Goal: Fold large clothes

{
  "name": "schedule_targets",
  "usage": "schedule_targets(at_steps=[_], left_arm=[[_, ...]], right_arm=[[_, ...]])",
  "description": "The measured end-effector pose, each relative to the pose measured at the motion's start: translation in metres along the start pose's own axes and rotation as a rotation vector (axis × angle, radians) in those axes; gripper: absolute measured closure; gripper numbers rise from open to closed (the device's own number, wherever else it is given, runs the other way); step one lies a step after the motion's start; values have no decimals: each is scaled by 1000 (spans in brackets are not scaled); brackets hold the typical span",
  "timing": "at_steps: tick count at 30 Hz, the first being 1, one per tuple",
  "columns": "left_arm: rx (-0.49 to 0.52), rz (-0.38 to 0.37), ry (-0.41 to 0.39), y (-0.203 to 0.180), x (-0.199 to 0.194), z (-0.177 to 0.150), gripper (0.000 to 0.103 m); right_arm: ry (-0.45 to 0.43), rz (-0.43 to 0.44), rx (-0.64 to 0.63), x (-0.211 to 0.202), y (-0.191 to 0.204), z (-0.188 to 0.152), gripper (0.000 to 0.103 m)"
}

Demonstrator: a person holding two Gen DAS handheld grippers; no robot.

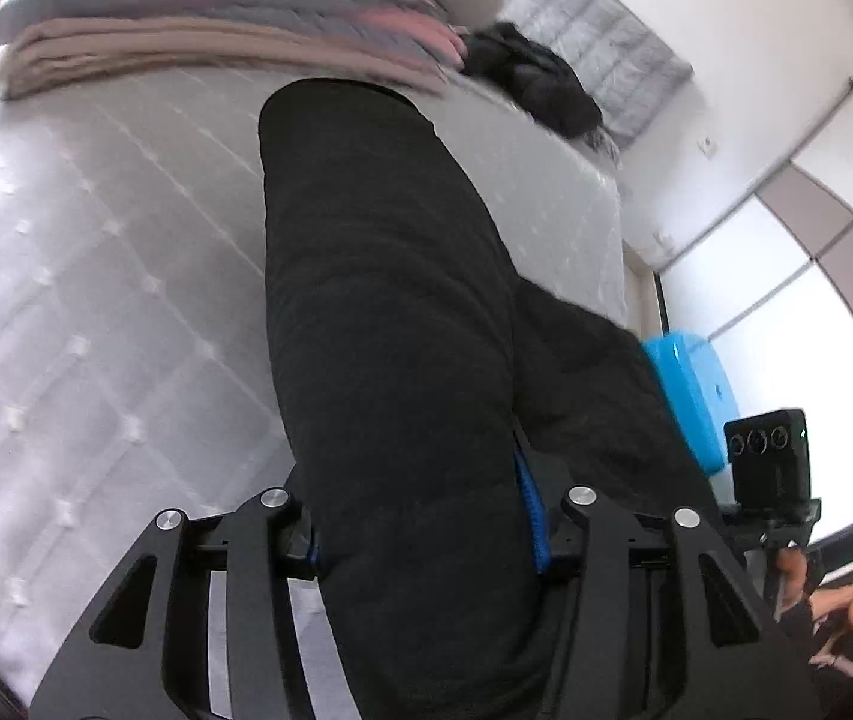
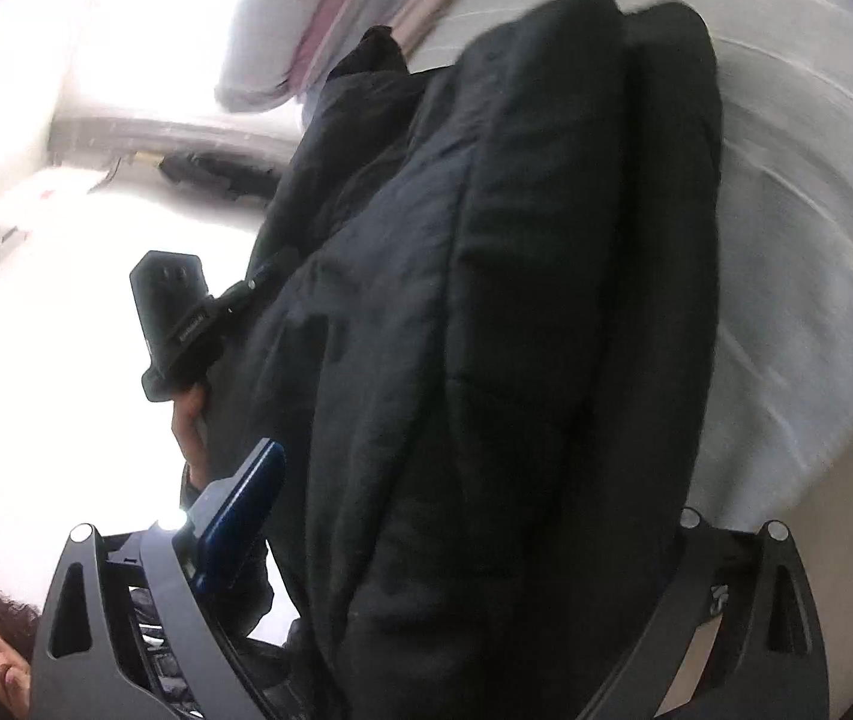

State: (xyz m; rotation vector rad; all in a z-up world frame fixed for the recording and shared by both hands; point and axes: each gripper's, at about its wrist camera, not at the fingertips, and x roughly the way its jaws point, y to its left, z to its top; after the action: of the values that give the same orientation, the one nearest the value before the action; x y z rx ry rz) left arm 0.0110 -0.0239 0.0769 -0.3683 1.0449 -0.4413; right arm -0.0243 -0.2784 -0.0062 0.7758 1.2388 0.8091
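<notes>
A thick black padded garment (image 1: 384, 300) runs up from my left gripper (image 1: 417, 510) across the white mattress (image 1: 96, 300). Both blue pads (image 1: 527, 504) press on its sides, so the left gripper is shut on it. In the right wrist view the same black garment (image 2: 516, 300) fills the space between the jaws of my right gripper (image 2: 456, 480). Its left blue pad (image 2: 240, 516) stands at the cloth's edge. The other finger is hidden under the folds, so its grip is unclear. Each view shows the other gripper's camera block (image 1: 768, 462) (image 2: 171, 312).
A stack of folded clothes (image 1: 216, 30) in beige, pink and grey lies at the mattress's far end, with another dark garment (image 1: 534, 84) beside it. A blue object (image 1: 690, 384) stands off the mattress edge. A person's hand (image 2: 189, 420) holds the left gripper.
</notes>
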Motion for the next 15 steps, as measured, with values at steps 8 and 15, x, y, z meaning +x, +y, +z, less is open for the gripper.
schedule_targets(at_steps=[8, 15], left_arm=[[-276, -89, 158, 156, 0, -10, 48], [-339, -246, 206, 173, 10, 5, 31]], right_arm=[[211, -75, 19, 117, -20, 36, 9], [58, -43, 121, 74, -54, 69, 7]])
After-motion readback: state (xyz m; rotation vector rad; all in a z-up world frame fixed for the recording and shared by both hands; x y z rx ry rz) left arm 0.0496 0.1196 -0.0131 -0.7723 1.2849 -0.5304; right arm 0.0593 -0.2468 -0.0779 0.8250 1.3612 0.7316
